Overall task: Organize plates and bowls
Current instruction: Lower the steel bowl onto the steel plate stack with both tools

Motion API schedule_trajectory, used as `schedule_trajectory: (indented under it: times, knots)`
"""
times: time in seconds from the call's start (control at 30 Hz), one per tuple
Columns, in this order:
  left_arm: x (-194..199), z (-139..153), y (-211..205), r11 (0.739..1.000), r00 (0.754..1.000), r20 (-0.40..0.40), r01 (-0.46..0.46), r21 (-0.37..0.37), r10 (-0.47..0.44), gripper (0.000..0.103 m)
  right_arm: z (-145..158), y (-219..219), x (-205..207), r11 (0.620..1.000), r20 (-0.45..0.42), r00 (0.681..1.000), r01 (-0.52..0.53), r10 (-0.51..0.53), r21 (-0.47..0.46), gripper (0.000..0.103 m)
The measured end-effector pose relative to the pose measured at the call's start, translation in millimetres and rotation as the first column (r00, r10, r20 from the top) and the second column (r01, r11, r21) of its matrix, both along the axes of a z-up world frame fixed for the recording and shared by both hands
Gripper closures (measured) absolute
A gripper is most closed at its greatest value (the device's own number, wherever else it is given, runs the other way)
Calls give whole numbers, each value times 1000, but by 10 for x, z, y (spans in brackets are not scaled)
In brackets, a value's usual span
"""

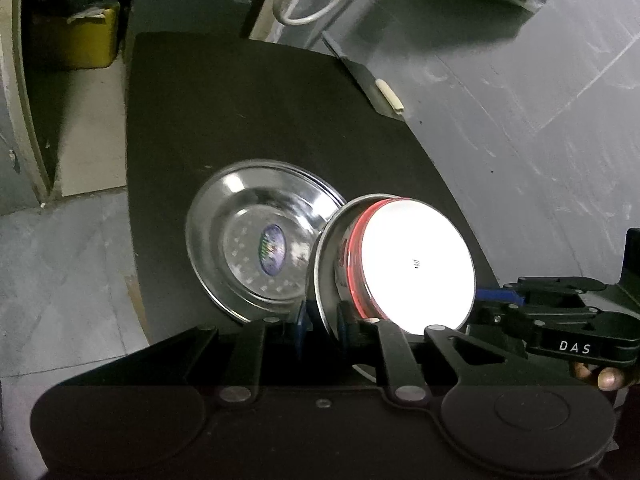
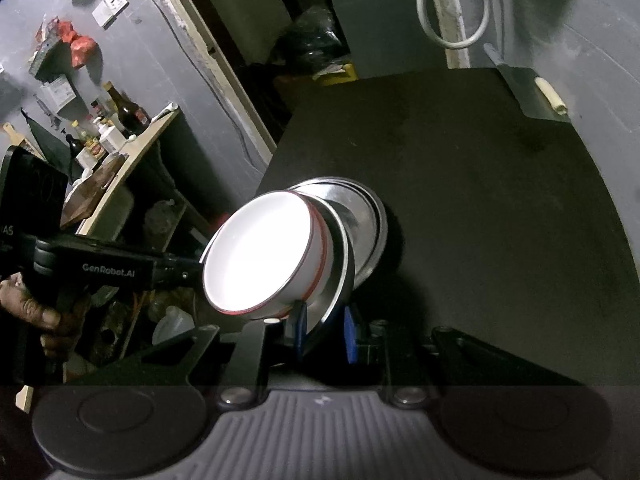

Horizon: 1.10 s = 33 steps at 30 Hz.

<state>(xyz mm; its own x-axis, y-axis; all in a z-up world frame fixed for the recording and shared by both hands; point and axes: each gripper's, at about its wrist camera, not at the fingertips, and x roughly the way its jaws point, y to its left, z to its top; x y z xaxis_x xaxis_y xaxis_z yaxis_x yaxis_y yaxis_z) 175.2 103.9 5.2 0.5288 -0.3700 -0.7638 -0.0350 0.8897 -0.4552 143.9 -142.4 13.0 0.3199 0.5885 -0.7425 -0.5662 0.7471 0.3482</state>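
- In the left wrist view, we see a steel plate (image 1: 260, 248) that lies flat on the black worktop (image 1: 248, 112), with a sticker in its middle.
- Just beside it, to the right, a second steel plate (image 1: 326, 276) is lifted and tilted steeply, and a white bowl with a red rim (image 1: 416, 264) sits in it, its white side turned to the camera.
- The left gripper (image 1: 322, 322) has its blue pads closed on the lower rim of the tilted plate, so the jaws stand only a narrow gap apart with the metal edge between them.
- At the right edge of this view, the right gripper (image 1: 498, 294) reaches the far side of the bowl and plate; its tip is at the rim, but here we cannot tell how firmly it holds.
- In the right wrist view, the same bowl (image 2: 260, 256) shows its white inside and rests against the tilted plate (image 2: 340, 264), and behind them the flat plate (image 2: 372, 224) lies on the worktop (image 2: 480, 160).
- Here the right gripper (image 2: 322, 330) has its blue pads on both sides of the tilted plate's rim, nearly closed on it.
- The left gripper (image 2: 188, 268) comes from the left, and its tip meets the rim of the bowl and plate.
- We judge that the task is in the middle: the bowl is already together with one plate, and both grippers carry this pair in the air.
- What is left, in our judgement, is to lay the pair down, probably onto the flat plate, to make one stack.
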Motion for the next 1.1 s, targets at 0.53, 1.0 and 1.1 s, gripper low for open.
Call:
schedule_trajectory:
  times: [0.53, 1.0, 1.1]
  knots:
    - [263, -87, 430, 999, 1000, -9, -26, 22, 26, 90, -103, 464, 255, 1000, -18, 1000, -22, 23, 7, 81]
    - [533, -202, 596, 999, 1000, -27, -15, 45, 17, 90, -255, 677, 484, 1000, -29, 1000, -6, 6, -10, 81]
    - [561, -214, 610, 999, 999, -30, -11, 50, 13, 90, -283, 688, 510, 1000, -35, 999, -2, 1, -10, 81]
